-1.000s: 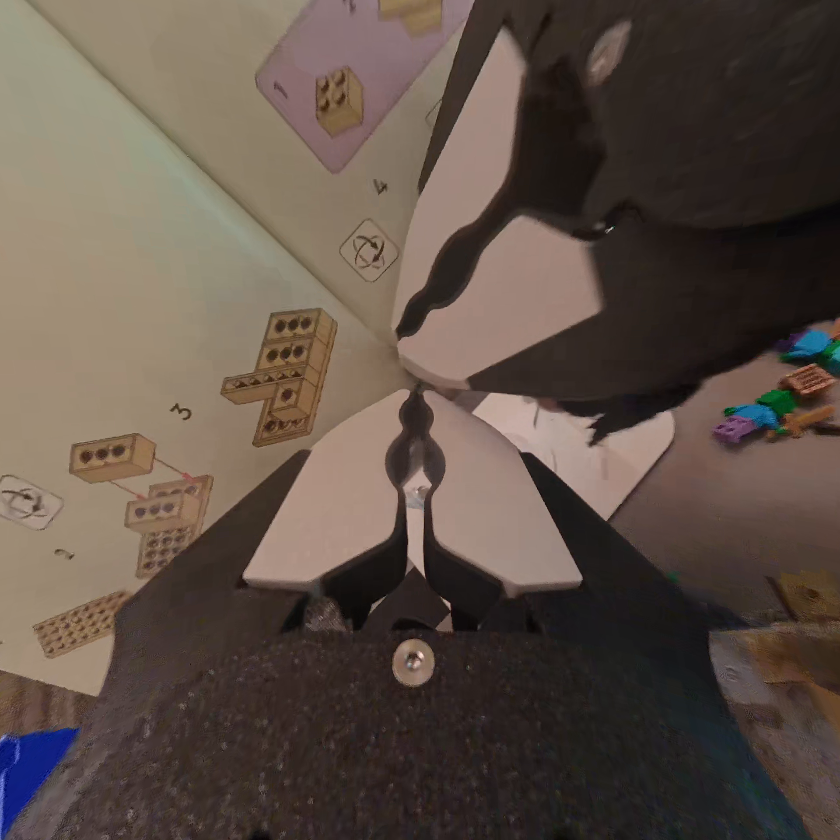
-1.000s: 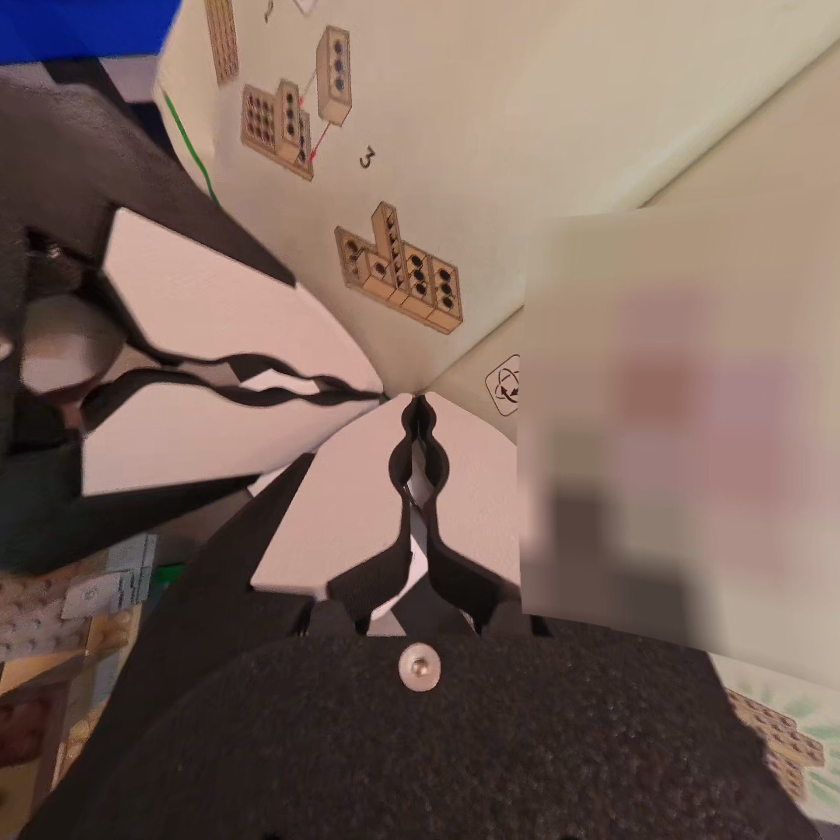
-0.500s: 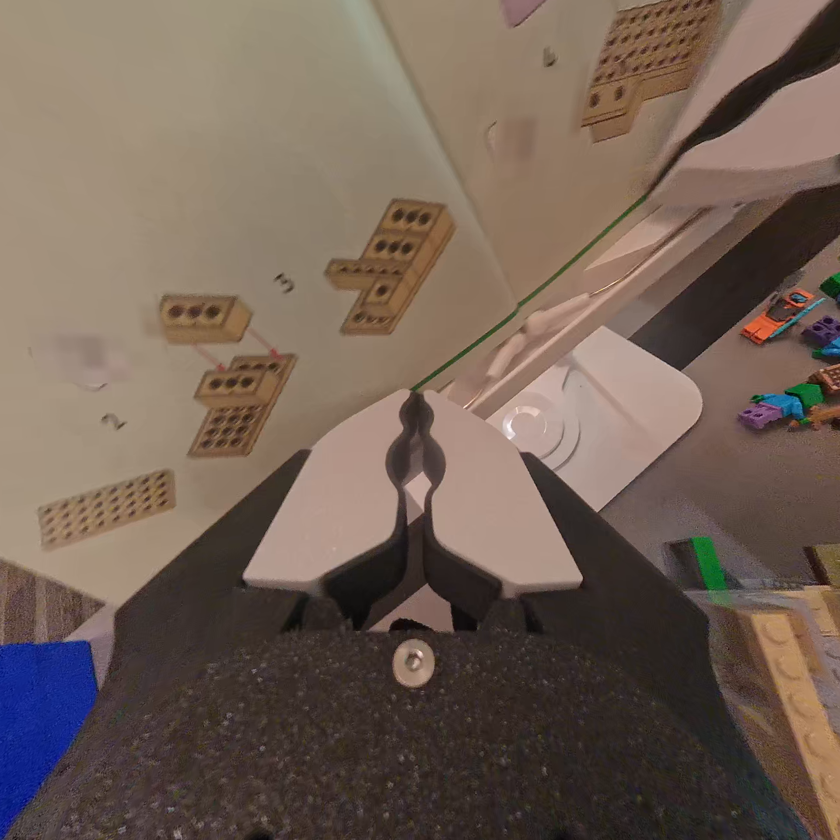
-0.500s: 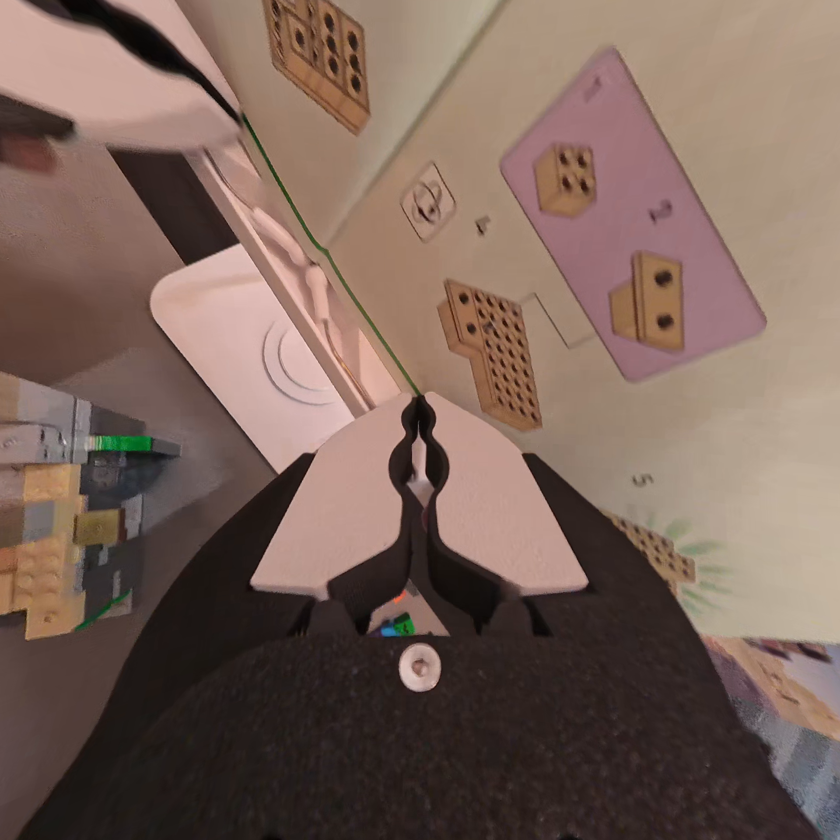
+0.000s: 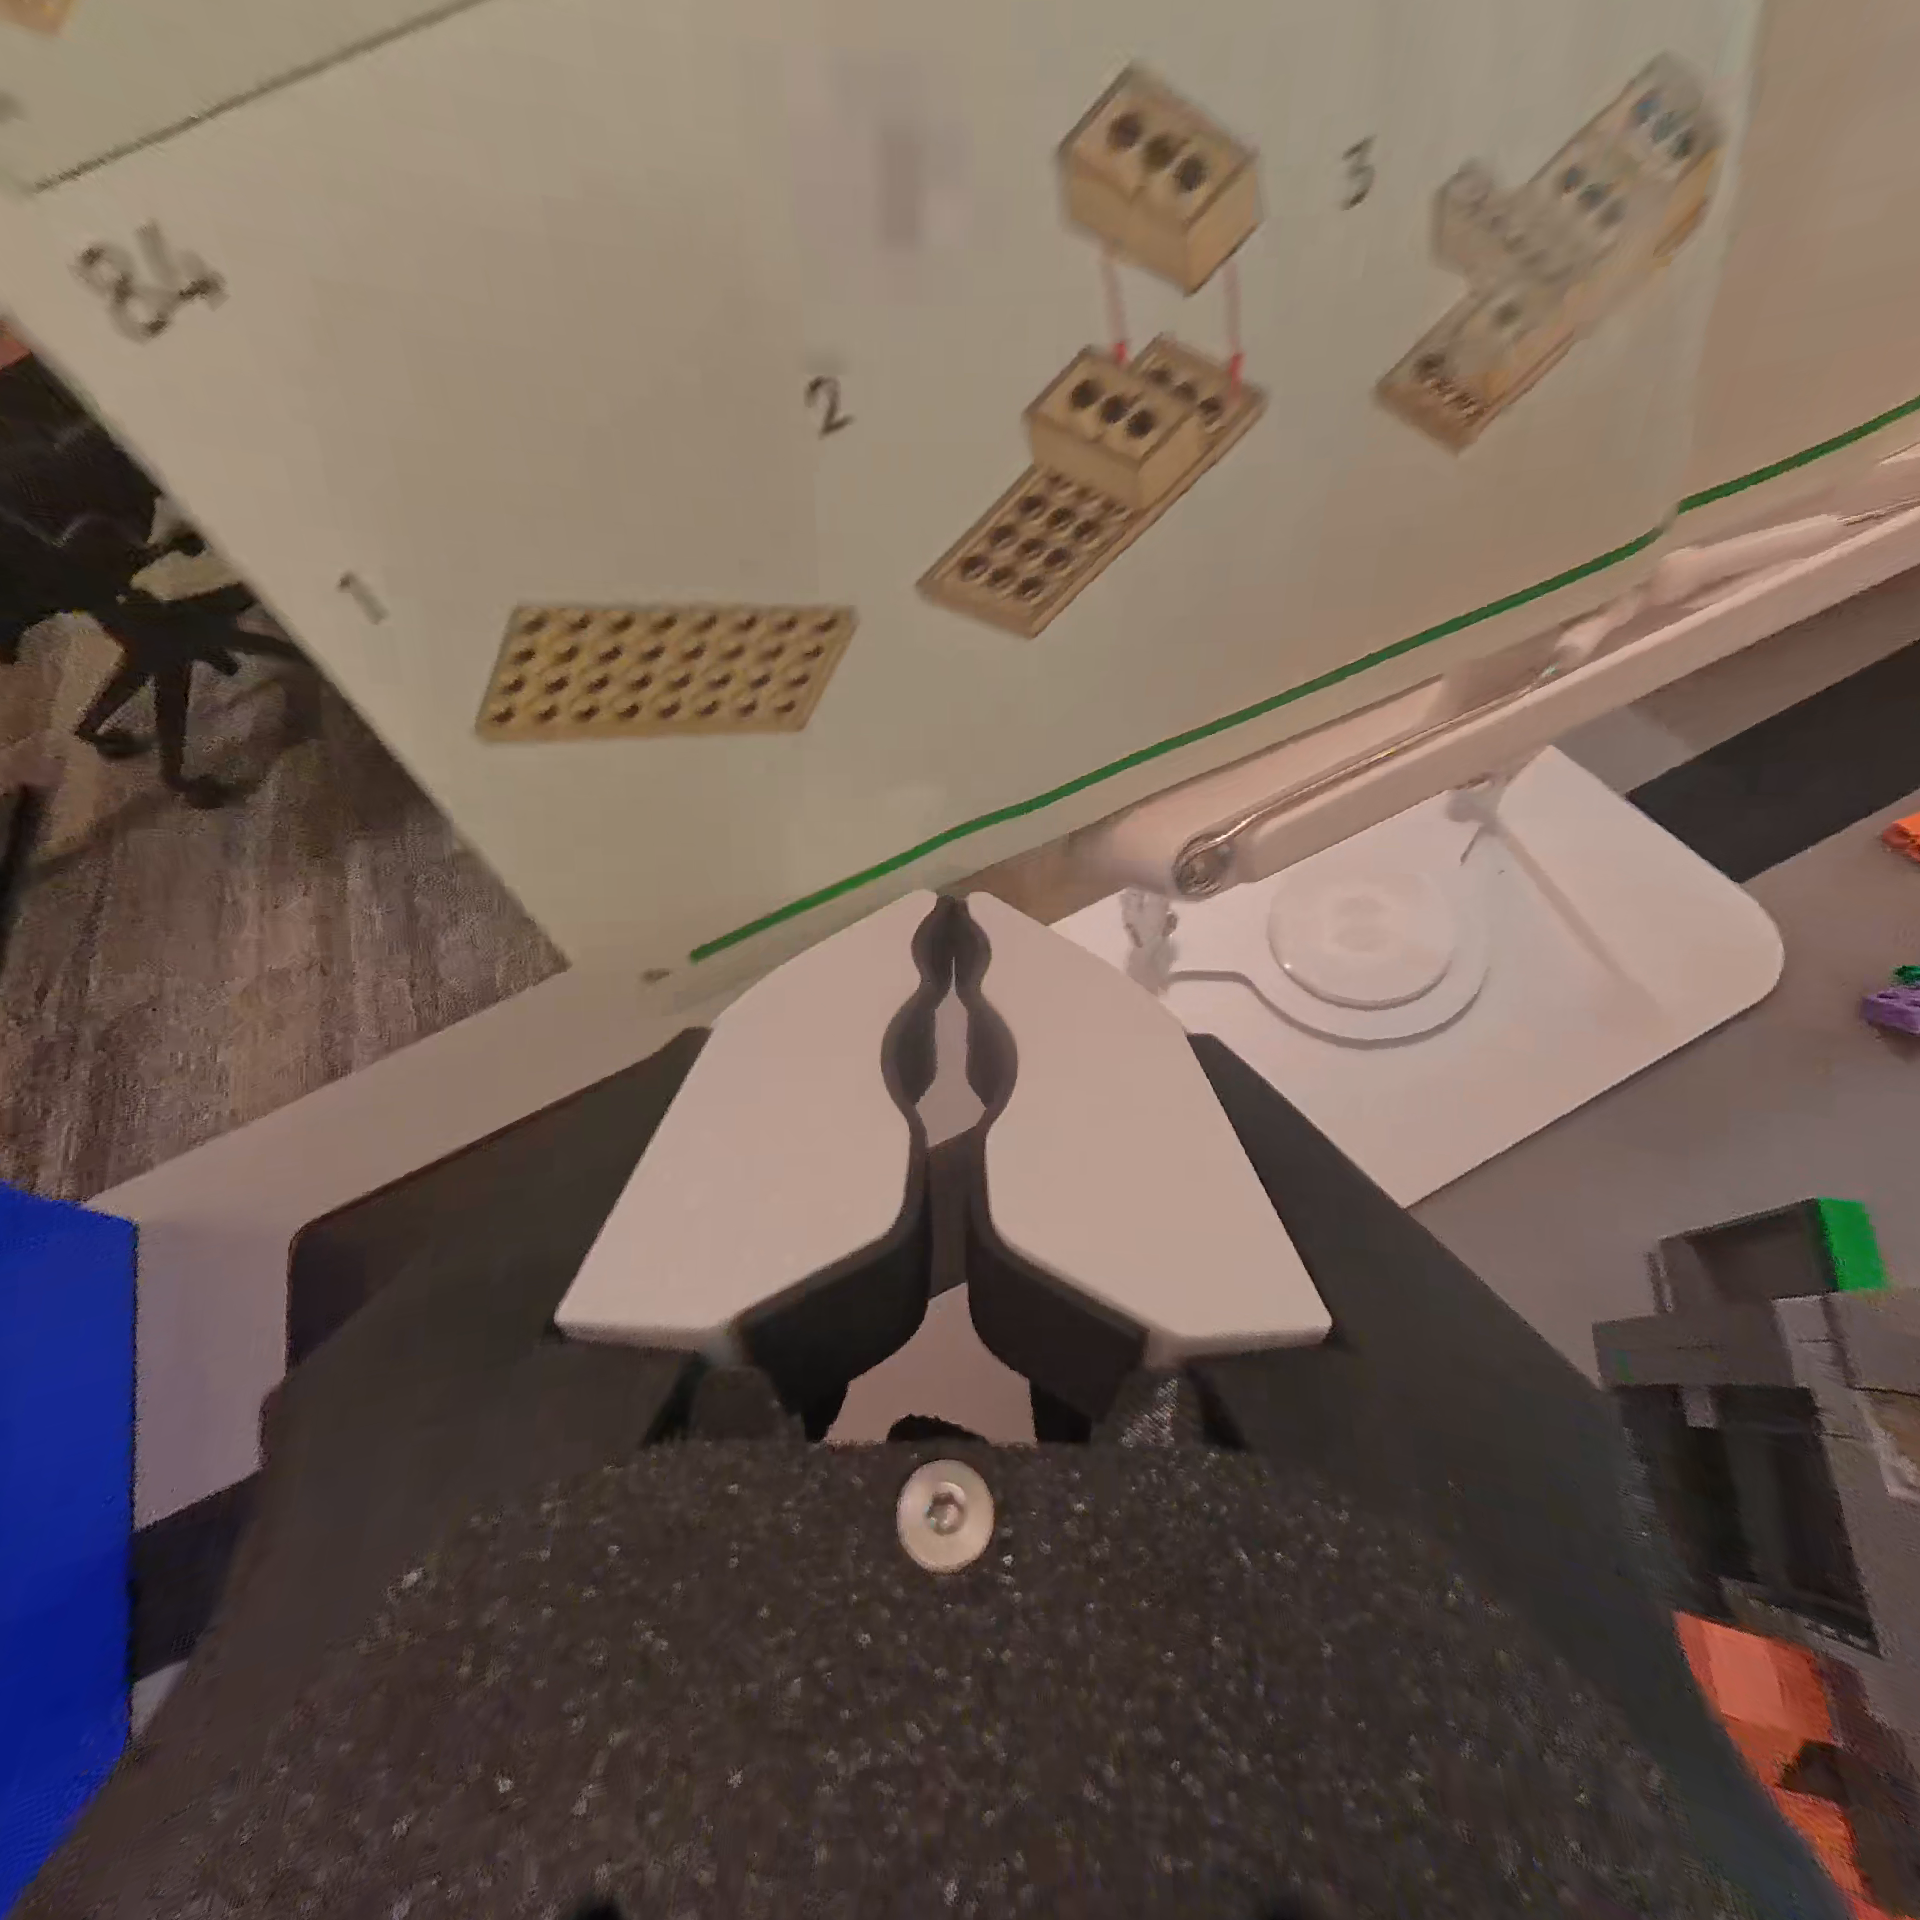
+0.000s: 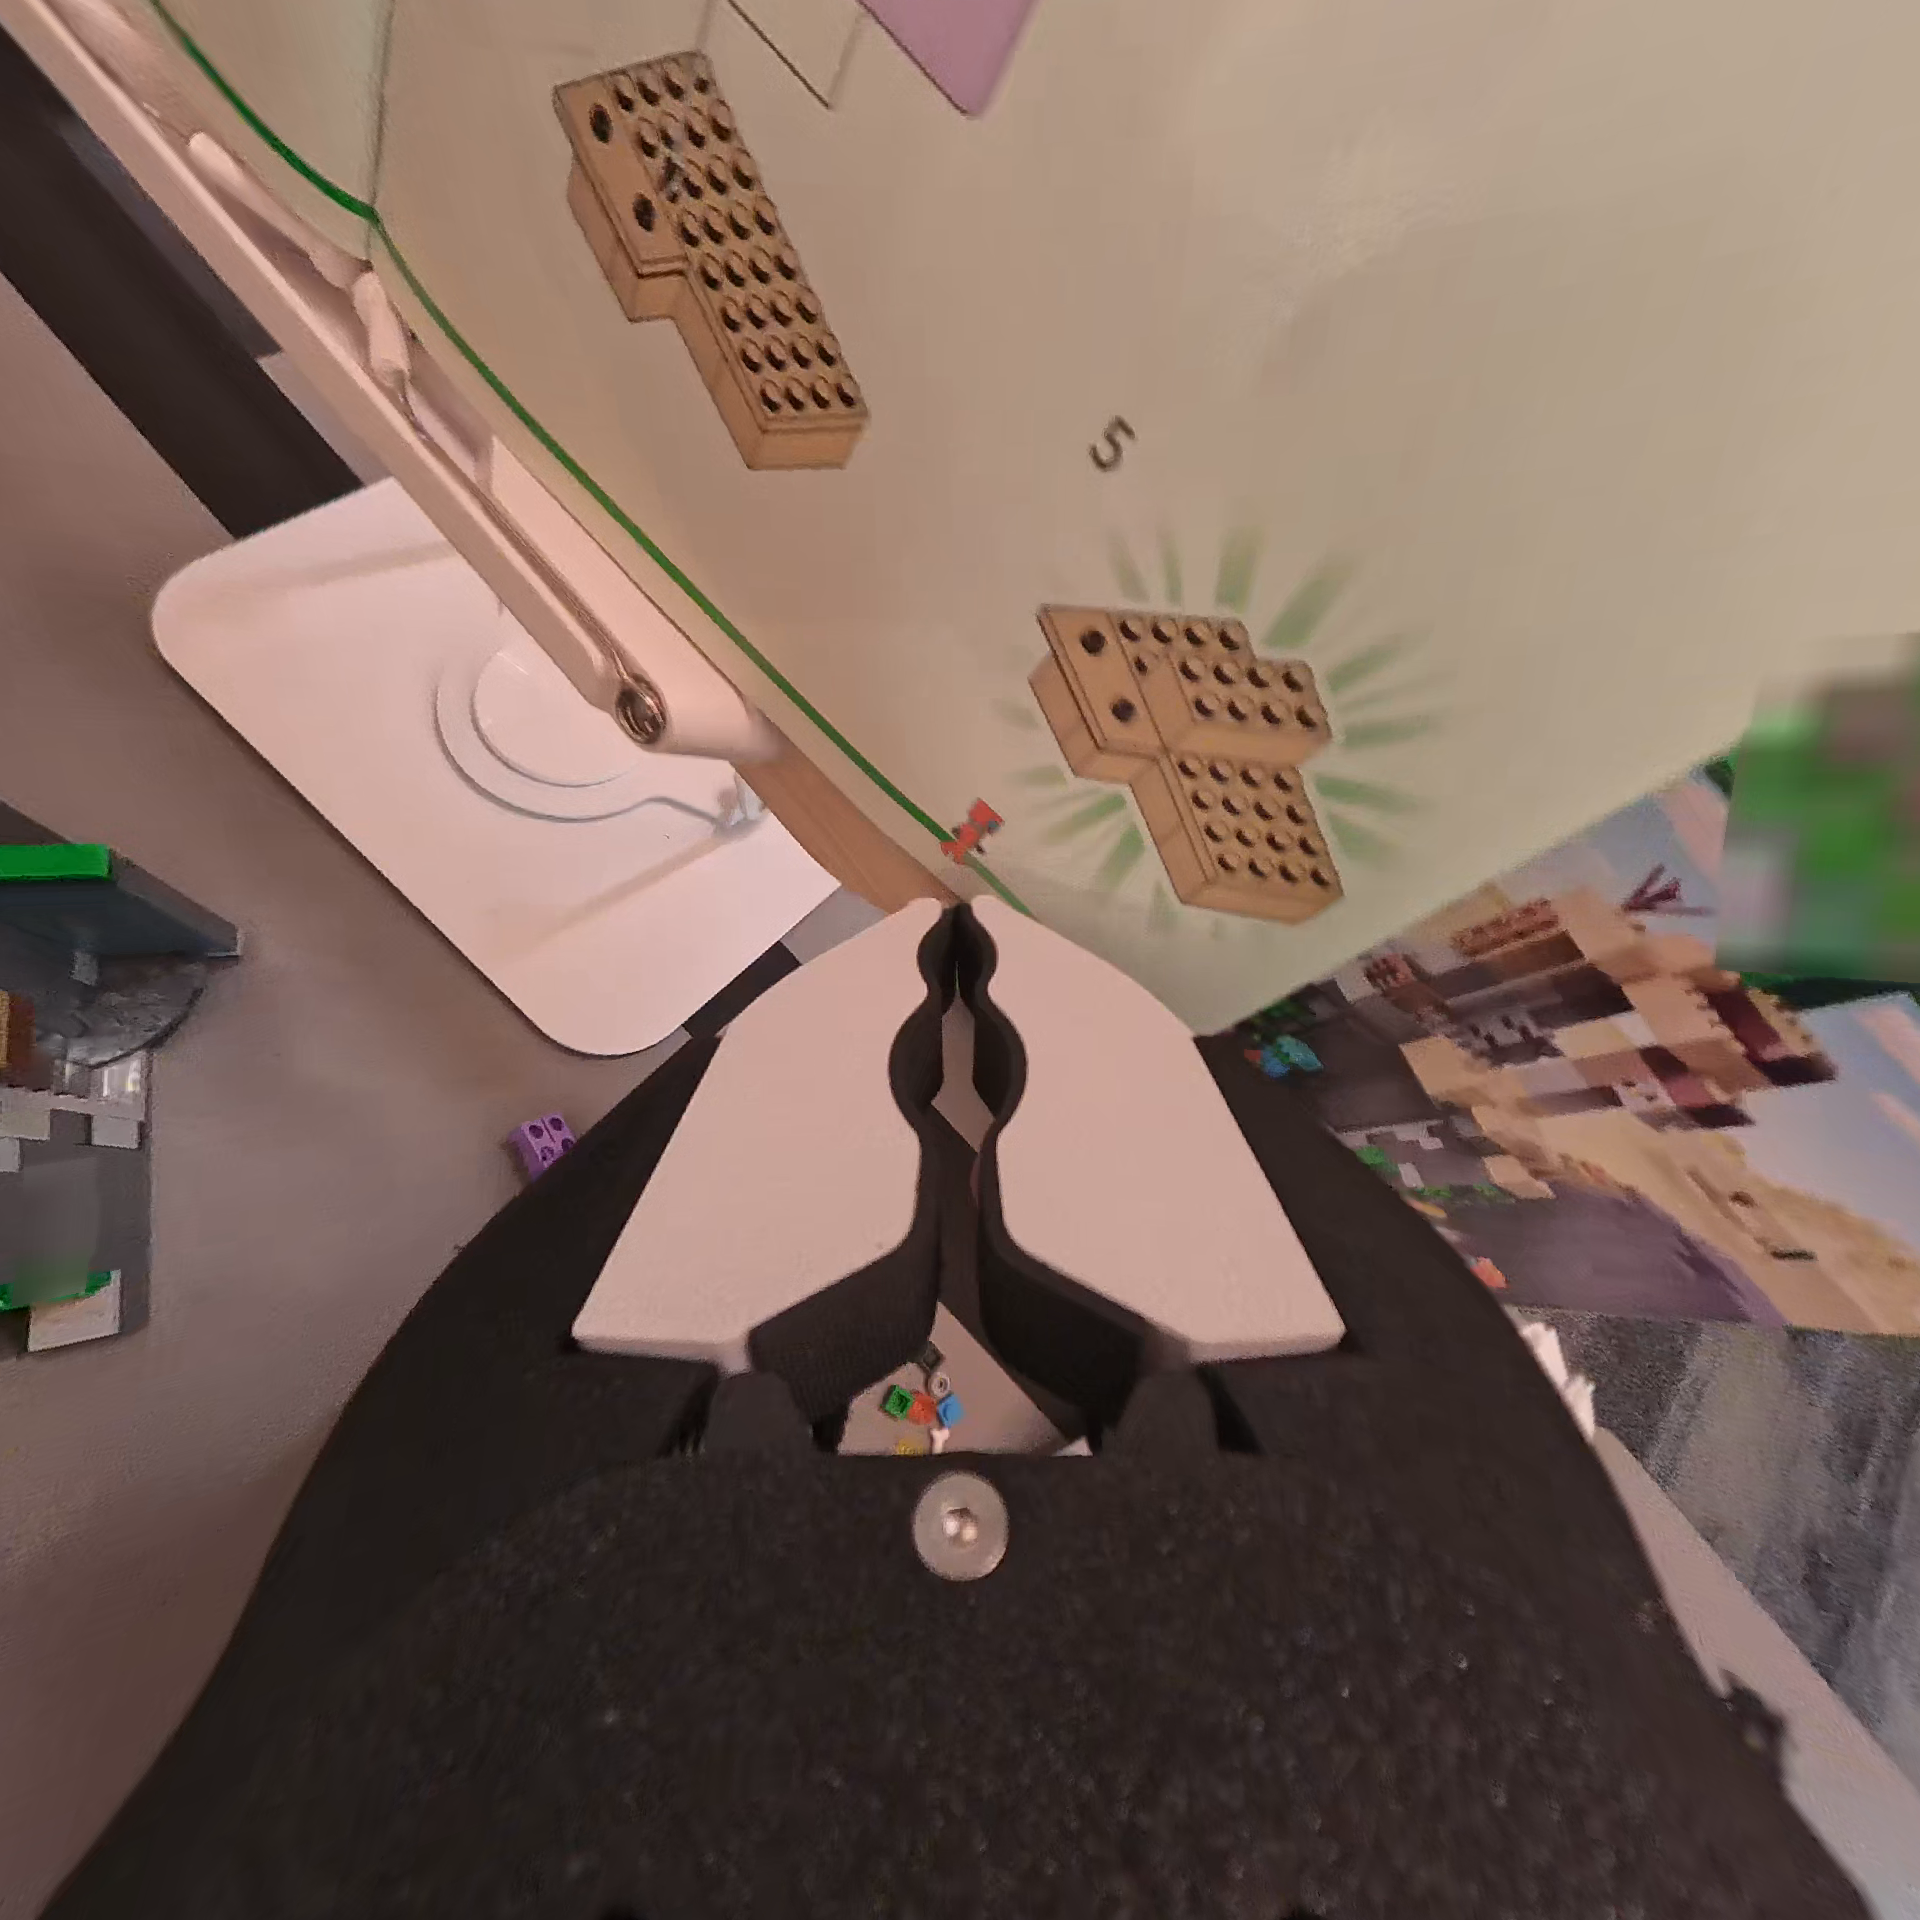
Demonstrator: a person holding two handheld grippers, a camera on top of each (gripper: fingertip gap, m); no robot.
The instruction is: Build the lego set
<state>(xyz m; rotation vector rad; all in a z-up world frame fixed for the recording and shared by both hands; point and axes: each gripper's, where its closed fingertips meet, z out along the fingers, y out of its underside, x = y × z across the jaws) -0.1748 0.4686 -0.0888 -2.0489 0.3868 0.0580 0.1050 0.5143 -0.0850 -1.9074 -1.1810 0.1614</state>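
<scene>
printed writing shows on the instruction booklet (image 5: 665, 343) beyond the fingertips; its content is not given here.

Grey counter (image 6: 260, 1507), matte surface. A white stand base (image 6: 343, 644) with rounded corners sits flat on it, a raised disc at its centre (a white arm rises from there and carries the booklet). A partly built grey model (image 6: 73, 1091) with green pieces stands on the counter at the left of the right wrist view, well apart from the base. A single purple brick (image 6: 542, 1138) lies loose between the two. In the left wrist view, further small bricks (image 5: 1896, 1003), purple and orange, lie at the right edge.
</scene>
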